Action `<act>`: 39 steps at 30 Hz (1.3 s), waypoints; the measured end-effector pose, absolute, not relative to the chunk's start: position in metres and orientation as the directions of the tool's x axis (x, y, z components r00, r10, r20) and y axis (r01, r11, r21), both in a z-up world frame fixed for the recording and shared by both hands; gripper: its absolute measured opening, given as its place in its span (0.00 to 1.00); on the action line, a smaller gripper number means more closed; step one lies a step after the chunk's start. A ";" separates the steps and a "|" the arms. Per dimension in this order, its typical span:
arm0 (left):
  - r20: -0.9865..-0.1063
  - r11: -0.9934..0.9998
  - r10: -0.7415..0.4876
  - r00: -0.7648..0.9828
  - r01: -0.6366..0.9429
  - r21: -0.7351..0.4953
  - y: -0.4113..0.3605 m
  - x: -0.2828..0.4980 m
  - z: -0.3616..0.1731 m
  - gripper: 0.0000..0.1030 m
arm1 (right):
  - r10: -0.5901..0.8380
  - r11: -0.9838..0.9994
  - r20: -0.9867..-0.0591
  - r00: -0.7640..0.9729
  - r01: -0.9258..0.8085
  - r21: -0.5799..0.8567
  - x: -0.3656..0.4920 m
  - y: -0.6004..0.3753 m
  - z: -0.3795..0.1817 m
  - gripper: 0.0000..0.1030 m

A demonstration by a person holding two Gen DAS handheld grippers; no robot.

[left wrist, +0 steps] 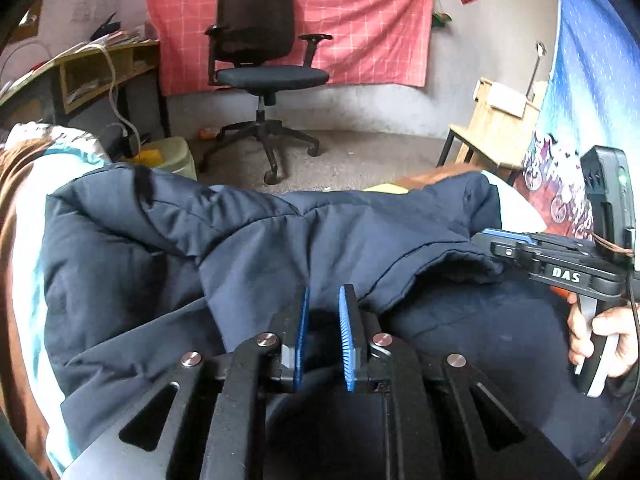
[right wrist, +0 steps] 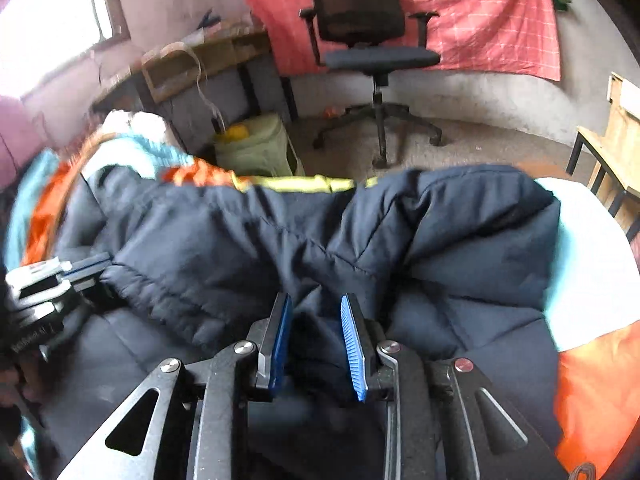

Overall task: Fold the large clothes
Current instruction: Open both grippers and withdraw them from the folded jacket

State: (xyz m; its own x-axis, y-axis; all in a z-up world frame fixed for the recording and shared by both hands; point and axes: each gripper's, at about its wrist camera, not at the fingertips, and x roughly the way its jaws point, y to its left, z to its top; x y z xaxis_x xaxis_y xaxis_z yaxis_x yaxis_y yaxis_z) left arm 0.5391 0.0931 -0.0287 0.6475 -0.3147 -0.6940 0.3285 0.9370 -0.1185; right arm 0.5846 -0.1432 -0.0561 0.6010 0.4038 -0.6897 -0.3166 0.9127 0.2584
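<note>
Desk [left wrist: 100, 64]: seen at the far left against the wall; wooden top with open shelf compartments, papers on it, a white cable hanging down its front.
Bin [left wrist: 176, 156]: pale green, on the floor at the foot of the desk, something yellow on top.
Surface [left wrist: 28, 216]: covered by a printed sheet in white, teal and orange-brown; what lies under the sheet cannot be told.
Jacket [left wrist: 248, 248]: dark navy, padded, spread crumpled across the sheet and filling most of the near field in both wrist views; a folded-over edge is seen running toward the right.
Left gripper [left wrist: 324, 320]: blue pads set a narrow gap apart, directly over the jacket; fabric shows in the gap, but whether the pads press on it cannot be told.
Right gripper [right wrist: 316, 332]: blue pads a little apart with dark jacket fabric bunched between them; a firm grip cannot be confirmed. In the left wrist view its fingers are laid level against the jacket edge, a hand [left wrist: 600, 336] on the handle.
Office chair [left wrist: 260, 60]: black, on castors, standing on the grey floor.
Red cloth [left wrist: 360, 20]: checked, hung on the back wall behind the chair.
Wooden table [left wrist: 492, 128]: light wood on dark legs, far right.
Blue hanging [left wrist: 592, 80]: printed, along the right wall.
</note>
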 end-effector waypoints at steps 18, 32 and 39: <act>-0.614 0.964 -0.266 0.744 0.209 -0.164 0.123 0.427 0.072 0.90 | 0.398 0.915 -0.559 0.727 -0.277 0.292 0.464 -0.156 0.042 0.83; -0.596 0.954 -0.289 0.749 0.279 -0.112 0.113 0.321 0.075 0.91 | 0.346 0.936 -0.587 0.732 -0.226 0.271 0.350 -0.154 0.075 0.95; -0.577 0.962 -0.260 0.774 0.261 -0.083 0.115 0.276 0.066 0.91 | 0.339 0.939 -0.579 0.741 -0.231 0.253 0.309 -0.151 0.067 0.96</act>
State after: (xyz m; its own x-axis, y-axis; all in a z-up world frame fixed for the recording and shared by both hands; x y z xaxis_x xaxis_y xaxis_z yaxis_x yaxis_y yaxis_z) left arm 0.2761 0.1151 0.0660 0.7741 -0.2598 -0.5772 0.2608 0.9618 -0.0831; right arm 0.3089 -0.1513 0.0668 0.7413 0.3385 -0.5795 -0.2314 0.9394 0.2527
